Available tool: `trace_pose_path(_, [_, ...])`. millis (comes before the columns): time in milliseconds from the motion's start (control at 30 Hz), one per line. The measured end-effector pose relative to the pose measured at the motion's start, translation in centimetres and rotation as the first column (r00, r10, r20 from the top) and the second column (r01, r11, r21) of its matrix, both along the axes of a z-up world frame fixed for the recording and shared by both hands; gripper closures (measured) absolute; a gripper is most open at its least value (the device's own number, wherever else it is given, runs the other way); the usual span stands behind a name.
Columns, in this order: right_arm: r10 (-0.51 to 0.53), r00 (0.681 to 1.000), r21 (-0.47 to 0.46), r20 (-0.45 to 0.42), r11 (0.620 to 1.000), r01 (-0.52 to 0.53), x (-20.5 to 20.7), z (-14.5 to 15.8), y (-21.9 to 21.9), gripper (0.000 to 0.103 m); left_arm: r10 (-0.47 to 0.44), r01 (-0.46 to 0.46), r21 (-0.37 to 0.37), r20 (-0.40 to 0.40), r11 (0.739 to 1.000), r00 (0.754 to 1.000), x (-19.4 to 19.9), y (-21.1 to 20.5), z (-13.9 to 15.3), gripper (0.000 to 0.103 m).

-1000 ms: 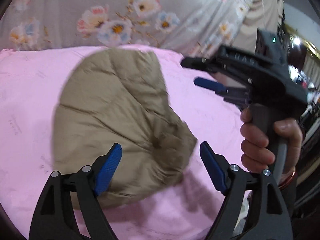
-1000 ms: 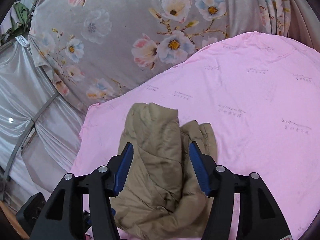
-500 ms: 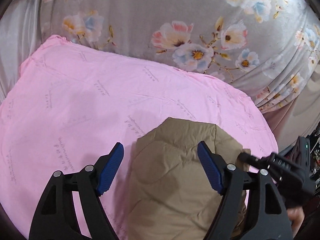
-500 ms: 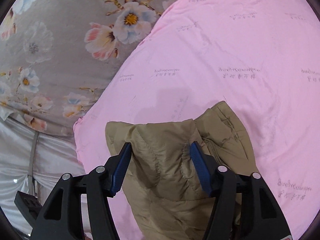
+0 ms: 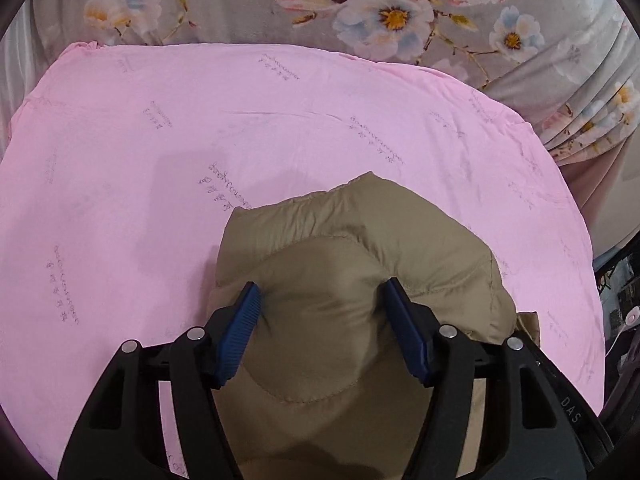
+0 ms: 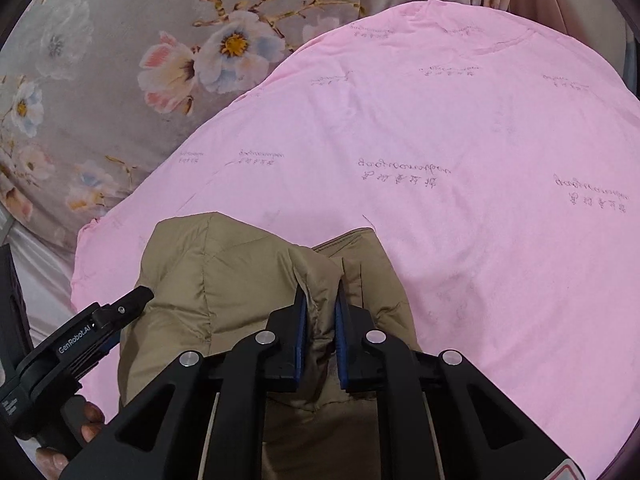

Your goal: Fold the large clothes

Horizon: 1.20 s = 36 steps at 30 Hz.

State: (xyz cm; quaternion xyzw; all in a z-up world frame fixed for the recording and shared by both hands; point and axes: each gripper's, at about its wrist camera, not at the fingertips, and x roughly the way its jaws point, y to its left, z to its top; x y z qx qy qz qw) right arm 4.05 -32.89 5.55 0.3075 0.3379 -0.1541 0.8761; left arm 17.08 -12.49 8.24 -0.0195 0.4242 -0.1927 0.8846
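A tan quilted puffer jacket (image 5: 352,256) lies bundled on a pink sheet (image 5: 200,128); it also shows in the right wrist view (image 6: 224,272). My left gripper (image 5: 322,300) presses into the jacket's padded top with its blue pads wide apart and fabric bulging between them. My right gripper (image 6: 320,308) is shut on a fold of the jacket's edge. The left gripper's body shows in the right wrist view (image 6: 80,336), at the jacket's left side.
The pink sheet (image 6: 460,160) covers a raised surface that stretches far and right of the jacket. A grey floral cloth (image 5: 360,8) hangs behind it and shows at the upper left in the right wrist view (image 6: 120,60). Dark clutter (image 5: 616,304) lies past the sheet's right edge.
Both grippers have come down onto the jacket. My right gripper has closed from open onto a fold. My left gripper has narrowed somewhat and sunk into the padding.
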Motion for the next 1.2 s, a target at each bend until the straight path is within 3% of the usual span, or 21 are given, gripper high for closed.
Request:
trace_pose_path(233, [0.031,0.999,-0.132,-0.019,0.991,-0.033,1.4,-1.8,1.1,0.086,0.035,-0.037,0.027,0.070,0.999,0.997,-0.2,-0.7,-2.0,0.034])
trace_pose_path(867, [0.033,0.999,-0.071,0.043,0.997,-0.030,2.0,-4.5,-0.2,0.082,0.074,-0.082,0.044,0.153,0.996,0.986,0.7,-1.8,-4.7,0.026])
trace_pose_path(1033, [0.051,0.992,0.014,0.116,0.999,-0.053,1.3,-4.9,-1.3,0.079,0.080,-0.091,0.056,0.168,0.994,0.983,0.6,-1.9,-4.7,0.026])
trace_pose_path(1100, [0.048,0.988,0.047,0.146,0.997,-0.056,0.3,-4.5,-1.9,0.079,0.078,-0.089,0.060,0.165,0.994,0.983,0.3,-1.7,-4.4,0.026])
trace_pose_path(1167, [0.019,0.985,0.013,0.169,1.000,-0.021,-2.1,-2.8,-1.8,0.069,0.060,-0.074,0.071,0.173,0.995,0.983,-0.8,-1.1,-3.6,0.026])
trace_pose_path(1200, [0.004,0.980,-0.034,0.201,0.999,0.003,-3.8,-1.5,-1.4,0.069,0.053,-0.069,0.078,0.192,0.995,0.980,-2.0,-0.4,-2.8,0.026])
